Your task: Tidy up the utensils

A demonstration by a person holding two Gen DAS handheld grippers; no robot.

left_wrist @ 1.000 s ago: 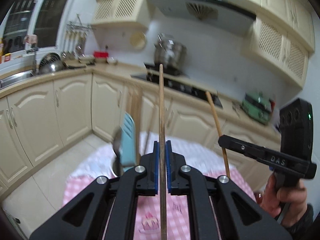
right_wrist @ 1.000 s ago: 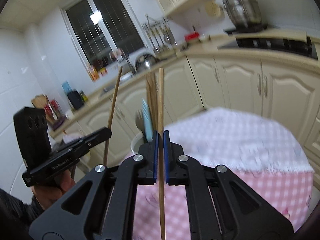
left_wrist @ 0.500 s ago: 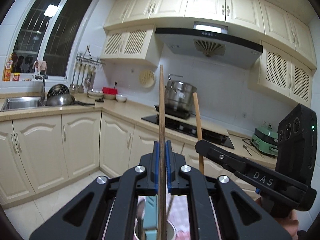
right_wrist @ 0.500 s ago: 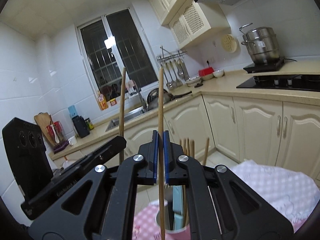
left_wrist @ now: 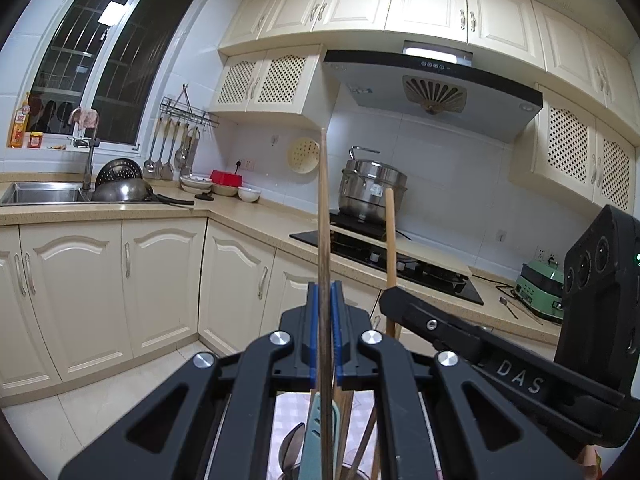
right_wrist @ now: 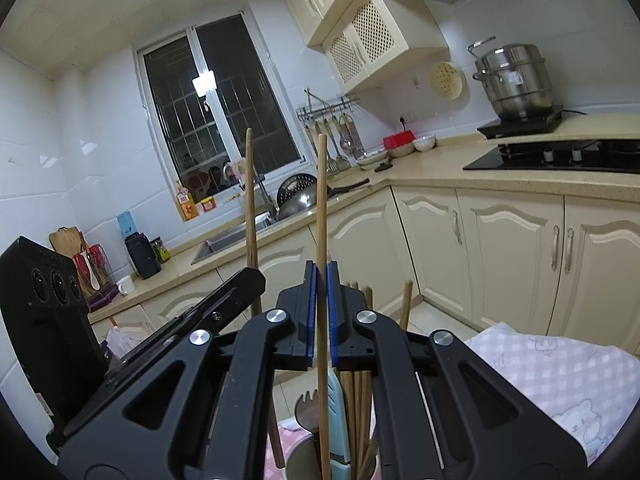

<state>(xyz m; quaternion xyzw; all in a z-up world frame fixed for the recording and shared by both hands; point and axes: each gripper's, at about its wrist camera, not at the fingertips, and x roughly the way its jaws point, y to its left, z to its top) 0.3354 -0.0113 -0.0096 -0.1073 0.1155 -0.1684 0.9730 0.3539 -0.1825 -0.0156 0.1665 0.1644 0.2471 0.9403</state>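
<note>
Chopsticks are held upright, one (left_wrist: pixel 323 216) clamped in the left gripper (left_wrist: pixel 324 332), one (right_wrist: pixel 321 208) in the right gripper (right_wrist: pixel 321 312), above the utensil cup (right_wrist: pixel 298 458) on the table (right_wrist: pixel 552 364). Tips should be steered between the standing utensils before release.

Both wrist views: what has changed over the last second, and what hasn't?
Both views have swung up from the checked tablecloth toward the cabinets, and the utensil cup has slid low, under each gripper. Unchanged: the left gripper stays shut on its chopstick, and the right gripper on its chopstick.
</note>
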